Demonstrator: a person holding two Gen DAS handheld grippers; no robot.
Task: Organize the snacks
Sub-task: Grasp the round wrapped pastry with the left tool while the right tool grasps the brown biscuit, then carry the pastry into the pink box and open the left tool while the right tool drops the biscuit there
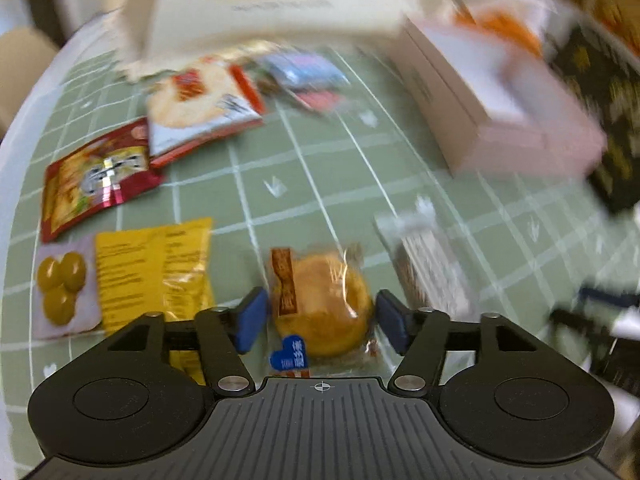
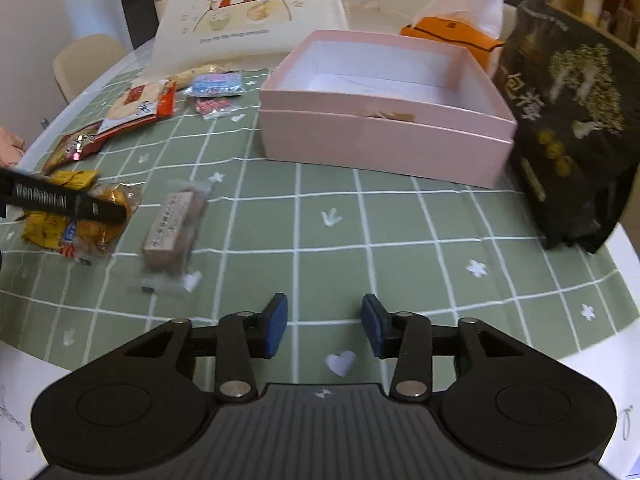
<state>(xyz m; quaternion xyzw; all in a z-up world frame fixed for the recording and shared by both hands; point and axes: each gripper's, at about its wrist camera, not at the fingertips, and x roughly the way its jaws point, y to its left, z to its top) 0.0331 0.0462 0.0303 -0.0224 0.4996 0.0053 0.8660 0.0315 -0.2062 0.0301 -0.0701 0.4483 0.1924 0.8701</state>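
Only in the right wrist view: pink box's (image 2: pixel 384 136) bare interior.

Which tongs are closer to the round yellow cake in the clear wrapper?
The left tongs. Their open blue pads sit on either side of the wrapped round cake. The right tongs hang open over bare green tablecloth, with the cake far off to their left.

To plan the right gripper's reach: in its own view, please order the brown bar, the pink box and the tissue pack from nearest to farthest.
1. Brown bar: front left of the right gripper.
2. Pink box: ahead, mid-table.
3. Tissue pack: behind the box, right.
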